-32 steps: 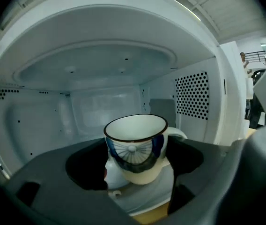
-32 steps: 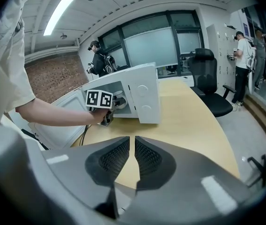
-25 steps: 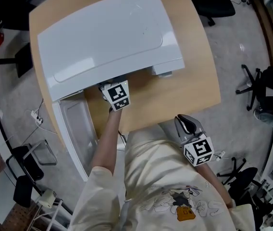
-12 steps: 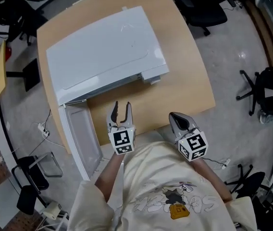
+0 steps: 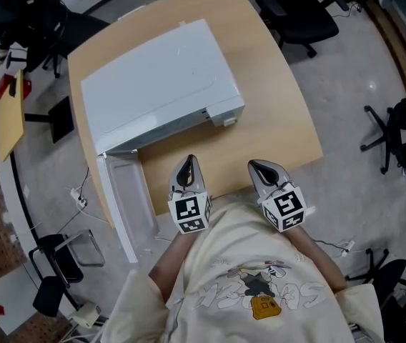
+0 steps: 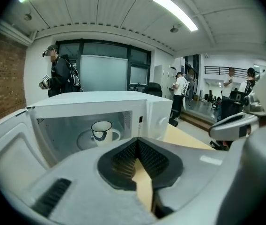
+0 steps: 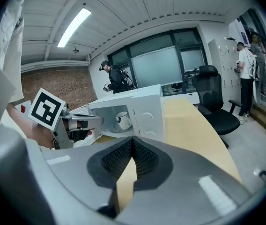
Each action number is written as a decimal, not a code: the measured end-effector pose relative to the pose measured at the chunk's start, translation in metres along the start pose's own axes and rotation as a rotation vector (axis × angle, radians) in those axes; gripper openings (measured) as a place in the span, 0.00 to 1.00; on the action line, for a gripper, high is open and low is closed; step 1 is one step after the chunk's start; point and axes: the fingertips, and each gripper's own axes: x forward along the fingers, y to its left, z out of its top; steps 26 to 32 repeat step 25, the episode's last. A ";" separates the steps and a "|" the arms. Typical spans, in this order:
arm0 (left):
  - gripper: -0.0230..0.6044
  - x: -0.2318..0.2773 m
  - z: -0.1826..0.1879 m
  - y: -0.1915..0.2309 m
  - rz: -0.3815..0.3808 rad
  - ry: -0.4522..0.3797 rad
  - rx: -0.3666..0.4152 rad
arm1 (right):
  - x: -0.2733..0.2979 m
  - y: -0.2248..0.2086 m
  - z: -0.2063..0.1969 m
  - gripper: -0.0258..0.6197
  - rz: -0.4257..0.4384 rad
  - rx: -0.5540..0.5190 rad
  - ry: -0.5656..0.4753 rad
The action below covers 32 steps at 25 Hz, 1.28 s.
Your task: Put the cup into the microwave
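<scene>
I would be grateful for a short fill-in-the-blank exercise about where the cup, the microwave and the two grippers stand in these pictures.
1. The cup stands ____ the microwave.
2. The microwave's door is ____.
3. The left gripper and the right gripper each have their jaws ____, with nothing between them.

Missing words: inside; open; shut.

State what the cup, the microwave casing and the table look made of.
The cup looks glazed ceramic or enamel: glossy white, dark rim. The microwave casing, probably painted sheet metal: smooth satin white. The table, wood or wood-look laminate: matt, even tan.
</scene>
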 end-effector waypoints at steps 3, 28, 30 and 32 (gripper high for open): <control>0.05 0.000 -0.002 -0.014 -0.040 0.032 0.004 | 0.005 -0.001 -0.002 0.05 0.006 0.017 0.013; 0.05 -0.005 0.002 -0.034 -0.097 0.064 0.046 | 0.016 -0.002 -0.001 0.05 0.051 0.043 0.017; 0.05 -0.005 0.002 -0.034 -0.097 0.064 0.046 | 0.016 -0.002 -0.001 0.05 0.051 0.043 0.017; 0.05 -0.005 0.002 -0.034 -0.097 0.064 0.046 | 0.016 -0.002 -0.001 0.05 0.051 0.043 0.017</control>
